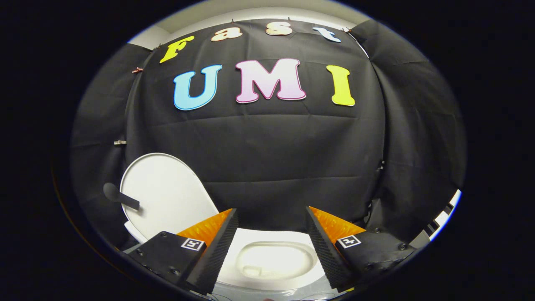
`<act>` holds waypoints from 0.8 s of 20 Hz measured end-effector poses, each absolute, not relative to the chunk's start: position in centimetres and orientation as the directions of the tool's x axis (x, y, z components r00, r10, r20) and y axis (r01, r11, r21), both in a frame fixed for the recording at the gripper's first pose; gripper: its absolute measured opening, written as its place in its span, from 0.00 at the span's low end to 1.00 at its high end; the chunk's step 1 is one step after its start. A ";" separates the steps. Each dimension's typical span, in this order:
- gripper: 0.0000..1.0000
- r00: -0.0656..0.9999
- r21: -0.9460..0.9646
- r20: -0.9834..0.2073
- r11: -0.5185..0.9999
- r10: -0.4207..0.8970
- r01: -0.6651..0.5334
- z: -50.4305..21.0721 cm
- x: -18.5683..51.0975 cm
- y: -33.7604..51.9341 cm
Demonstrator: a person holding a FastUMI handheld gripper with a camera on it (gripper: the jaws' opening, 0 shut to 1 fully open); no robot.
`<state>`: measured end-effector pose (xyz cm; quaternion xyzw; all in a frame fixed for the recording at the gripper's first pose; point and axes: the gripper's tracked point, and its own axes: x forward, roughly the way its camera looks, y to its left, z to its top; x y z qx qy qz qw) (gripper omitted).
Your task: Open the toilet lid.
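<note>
1. Toilet lid [165, 192]: white and oval, it stands raised, leaning back to the left against the black cloth wall [267, 159], well clear of the bowl.
2. On the lid's left part sits a dark handle [120, 197] with a rounded end, reaching out past the lid's left edge.
3. Below and to the right of the lid lies the toilet bowl [271, 259], white, uncovered, its pale basin seen from above in the gap between the two fingers.
4. The gripper [269, 219] hangs above the near part of the bowl with its jaws spread wide apart and nothing between them; neither finger touches the lid or the bowl as far as can be seen.
5. The left finger [217, 246] has a dark ribbed pad on its inner face and an orange outer side; its tip lies just beside the lid's lower right edge.
6. The right finger [324, 246] is built the same and stands over the right of the bowl.
7. Each finger's black base carries a small square black-and-white marker [192, 244].
</note>
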<state>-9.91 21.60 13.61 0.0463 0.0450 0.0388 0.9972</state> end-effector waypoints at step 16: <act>0.99 0.999 0.047 -0.039 0.998 0.032 -0.030 9.2 -7.8 14.7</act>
